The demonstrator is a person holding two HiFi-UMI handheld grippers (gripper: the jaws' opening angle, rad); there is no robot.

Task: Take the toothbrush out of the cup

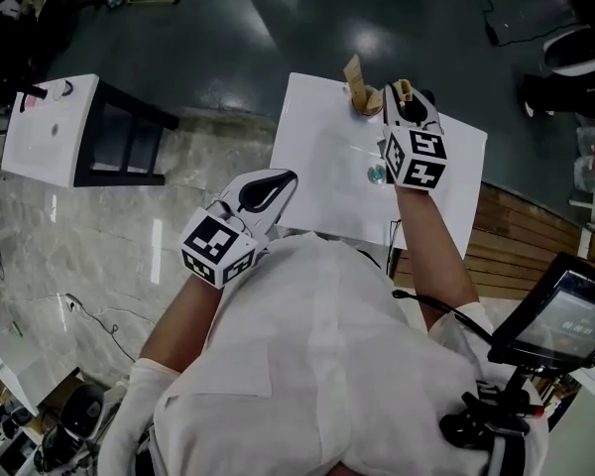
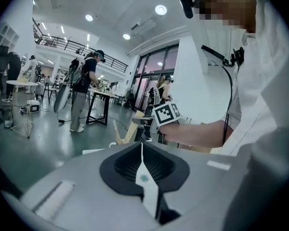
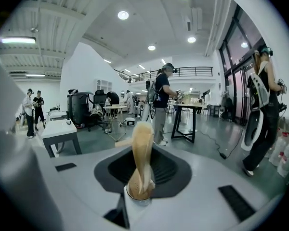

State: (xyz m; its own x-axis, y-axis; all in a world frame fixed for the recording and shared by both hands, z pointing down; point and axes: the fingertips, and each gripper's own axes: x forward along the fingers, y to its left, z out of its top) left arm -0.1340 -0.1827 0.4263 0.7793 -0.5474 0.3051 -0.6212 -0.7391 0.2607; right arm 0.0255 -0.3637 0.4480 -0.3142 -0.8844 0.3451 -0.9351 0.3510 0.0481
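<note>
**Left gripper** [image 1: 283, 179]: the jaws are pressed together with nothing between them. It hangs by the near left edge of the table [image 1: 322, 181], well apart from the work.

**Table middle:** a small round shiny thing [image 1: 377, 174] lies just left of the right gripper's marker cube. It cannot be told whether this is the cup, and no view shows the cup plainly.

**Toothbrush** [image 1: 360, 87]: it is tan and sits at the table's far edge, just left of the right gripper's tips. It is blurred, and the bristle end cannot be made out.

**Right gripper** [image 1: 405, 95]: the jaws stand part-way apart and pinch the toothbrush near one end. In the right gripper view, the toothbrush's long axis rises roughly upright from between the jaws.

**Judgement:** the right hand has the toothbrush and the left is far off. The coming move should run along that upright axis, straight up. A sideways pull could catch the lower end on the cup's rim.
</note>
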